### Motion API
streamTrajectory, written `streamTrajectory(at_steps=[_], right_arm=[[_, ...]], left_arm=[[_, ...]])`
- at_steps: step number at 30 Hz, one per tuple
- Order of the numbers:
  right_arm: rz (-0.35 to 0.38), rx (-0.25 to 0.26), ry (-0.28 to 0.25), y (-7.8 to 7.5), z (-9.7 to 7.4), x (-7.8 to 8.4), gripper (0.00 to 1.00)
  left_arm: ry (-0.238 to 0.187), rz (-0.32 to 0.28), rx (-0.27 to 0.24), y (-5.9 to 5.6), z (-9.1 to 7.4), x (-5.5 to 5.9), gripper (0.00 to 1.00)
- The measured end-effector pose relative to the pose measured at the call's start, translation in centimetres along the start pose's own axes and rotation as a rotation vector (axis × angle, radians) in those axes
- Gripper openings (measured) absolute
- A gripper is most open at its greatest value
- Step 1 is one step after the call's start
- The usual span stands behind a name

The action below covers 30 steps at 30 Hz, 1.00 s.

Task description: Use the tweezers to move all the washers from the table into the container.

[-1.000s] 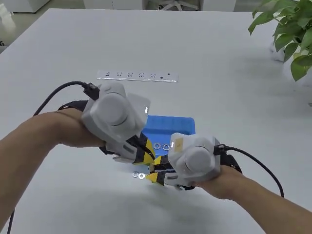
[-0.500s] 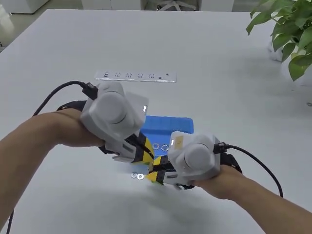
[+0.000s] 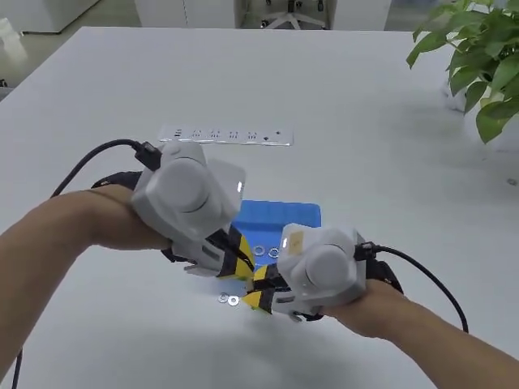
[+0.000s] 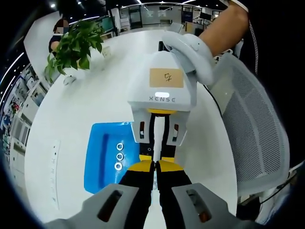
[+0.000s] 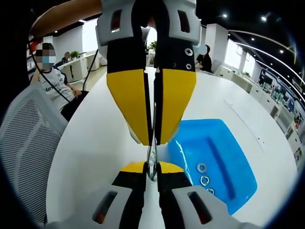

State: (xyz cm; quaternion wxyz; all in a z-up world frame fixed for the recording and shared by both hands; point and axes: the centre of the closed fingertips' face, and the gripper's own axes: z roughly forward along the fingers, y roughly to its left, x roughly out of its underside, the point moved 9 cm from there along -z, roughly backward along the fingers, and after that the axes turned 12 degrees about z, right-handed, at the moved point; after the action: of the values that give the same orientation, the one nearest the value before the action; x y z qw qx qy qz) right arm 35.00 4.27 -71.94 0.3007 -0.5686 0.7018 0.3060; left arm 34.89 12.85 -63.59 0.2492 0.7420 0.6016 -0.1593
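Right gripper view has the right gripper (image 5: pixel 151 168) at the bottom, its yellow-tipped jaws drawn almost together on the lower end of the tweezers (image 5: pixel 151 153), a thin metal strip standing up between them. Facing it from above, the left gripper (image 5: pixel 153 136) has its jaws pressed onto the same strip further along. Just beside the meeting jaws lies the blue container (image 5: pixel 228 148), with three washers (image 5: pixel 202 168) in a row on its floor. In the head view two loose washers (image 3: pixel 233 301) lie on the white table (image 3: pixel 365 121) close to the jaws, outside the container. A power strip (image 3: pixel 223 135) lies beyond the container, and a plant (image 3: pixel 478 65) stands at the far right.
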Motion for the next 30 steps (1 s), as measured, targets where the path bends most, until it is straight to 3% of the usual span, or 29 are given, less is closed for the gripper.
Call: streamTrajectory(at_steps=[13,30], right_arm=[[-0.006,0.037,-0.021,0.2,-2.3,-1.6,0.1],[-0.03,0.091,-0.051,-0.8,-5.1,-3.9,0.1]], left_arm=[[-0.013,0.029,-0.02,0.4,-1.9,-2.3,0.06],[-0.023,0.094,-0.06,1.8,-4.1,-5.0,0.06]])
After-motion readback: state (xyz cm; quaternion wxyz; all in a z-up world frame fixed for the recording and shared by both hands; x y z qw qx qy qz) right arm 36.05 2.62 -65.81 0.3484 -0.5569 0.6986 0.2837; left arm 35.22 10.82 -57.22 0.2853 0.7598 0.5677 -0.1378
